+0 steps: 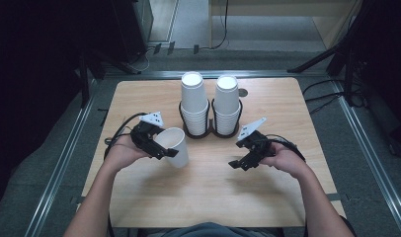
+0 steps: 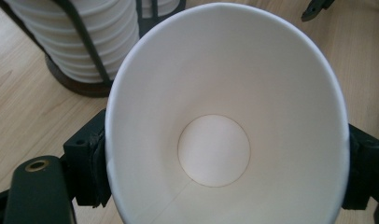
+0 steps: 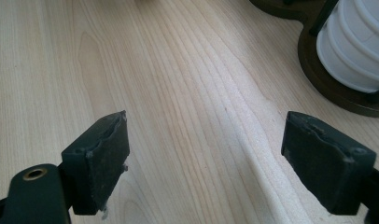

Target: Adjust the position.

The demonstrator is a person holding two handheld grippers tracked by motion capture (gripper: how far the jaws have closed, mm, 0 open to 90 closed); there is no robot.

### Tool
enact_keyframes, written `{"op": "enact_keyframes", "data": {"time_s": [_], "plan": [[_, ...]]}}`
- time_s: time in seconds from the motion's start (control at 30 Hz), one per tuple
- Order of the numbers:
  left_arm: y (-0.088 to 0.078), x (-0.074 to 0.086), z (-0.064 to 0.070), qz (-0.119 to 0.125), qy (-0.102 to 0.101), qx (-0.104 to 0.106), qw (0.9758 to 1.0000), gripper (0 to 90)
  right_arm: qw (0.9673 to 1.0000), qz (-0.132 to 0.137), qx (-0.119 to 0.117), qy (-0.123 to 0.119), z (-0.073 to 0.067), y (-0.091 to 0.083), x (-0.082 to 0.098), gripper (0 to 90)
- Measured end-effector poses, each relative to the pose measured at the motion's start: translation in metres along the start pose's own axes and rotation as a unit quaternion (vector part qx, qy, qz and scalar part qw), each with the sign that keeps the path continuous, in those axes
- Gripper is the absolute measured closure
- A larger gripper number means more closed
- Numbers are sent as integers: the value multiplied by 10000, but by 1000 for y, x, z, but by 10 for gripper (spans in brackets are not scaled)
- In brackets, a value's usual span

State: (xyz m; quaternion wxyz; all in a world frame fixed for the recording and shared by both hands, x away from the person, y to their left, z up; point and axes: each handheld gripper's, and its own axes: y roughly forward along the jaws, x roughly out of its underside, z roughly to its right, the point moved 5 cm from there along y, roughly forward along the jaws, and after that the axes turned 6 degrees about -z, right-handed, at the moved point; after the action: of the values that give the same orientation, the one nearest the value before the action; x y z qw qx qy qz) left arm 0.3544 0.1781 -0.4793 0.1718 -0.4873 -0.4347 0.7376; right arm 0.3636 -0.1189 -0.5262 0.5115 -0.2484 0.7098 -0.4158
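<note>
- In the high view, a white paper cup [image 1: 175, 146] is held by the left gripper [image 1: 161, 148] above the wooden table [image 1: 208, 192]. The cup is tipped on its side, with its open mouth turned toward the person.
- The cup is seen just in front of a black cup holder [image 1: 210, 129] near the table's far edge. Two stacks of white paper cups [image 1: 211, 101] are kept upside down in the holder, side by side.
- The right gripper [image 1: 240, 160] is held over the table, to the right of the cup and well apart from it. Nothing is seen between its jaws.
- In the left gripper view, the inside of the paper cup [image 2: 225, 126] is seen, down to its round bottom. The cup is squeezed between the two black jaws, one on each side of its wall.
- Behind the cup, one stack of cups [image 2: 80, 42] is seen in the dark holder [image 2: 71, 81] on the table [image 2: 24, 112].
- In the right gripper view, the two black jaws are spread wide, and bare wood of the table [image 3: 192, 93] is seen between them.
- At the top right of this view, the dark base of the holder [image 3: 327, 81] is seen with white cups [image 3: 355, 51] in it.
</note>
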Motion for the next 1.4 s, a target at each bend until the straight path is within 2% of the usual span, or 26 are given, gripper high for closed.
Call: {"op": "enact_keyframes", "data": {"time_s": [0.5, 0.67, 0.97, 1.13, 1.23, 1.4], "plan": [[-19, 16, -19, 3, -277, -247, 9993, 137, 10000, -66, 8, -10, 2, 1, 1, 154], [-24, 22, -31, 66, -496, -390, 9980, 136, 10000, -49, 3, -25, 1, 0, 0, 154], [-26, 32, -50, -14, -659, -577, 9962, 133, 10000, -83, 2, -50, 0, 1, 1, 154], [-28, 35, -63, -16, -810, -683, 9944, 131, 9999, -131, -5, -47, -1, 3, 3, 154], [-28, 38, -71, -72, -968, -819, 9919, 122, 9999, -140, 14, -57, -2, 3, 4, 154], [-30, 44, -84, -146, -1076, -989, 9892, 121, 9999, -147, 15, -49, -3, 3, 6, 154]]}}
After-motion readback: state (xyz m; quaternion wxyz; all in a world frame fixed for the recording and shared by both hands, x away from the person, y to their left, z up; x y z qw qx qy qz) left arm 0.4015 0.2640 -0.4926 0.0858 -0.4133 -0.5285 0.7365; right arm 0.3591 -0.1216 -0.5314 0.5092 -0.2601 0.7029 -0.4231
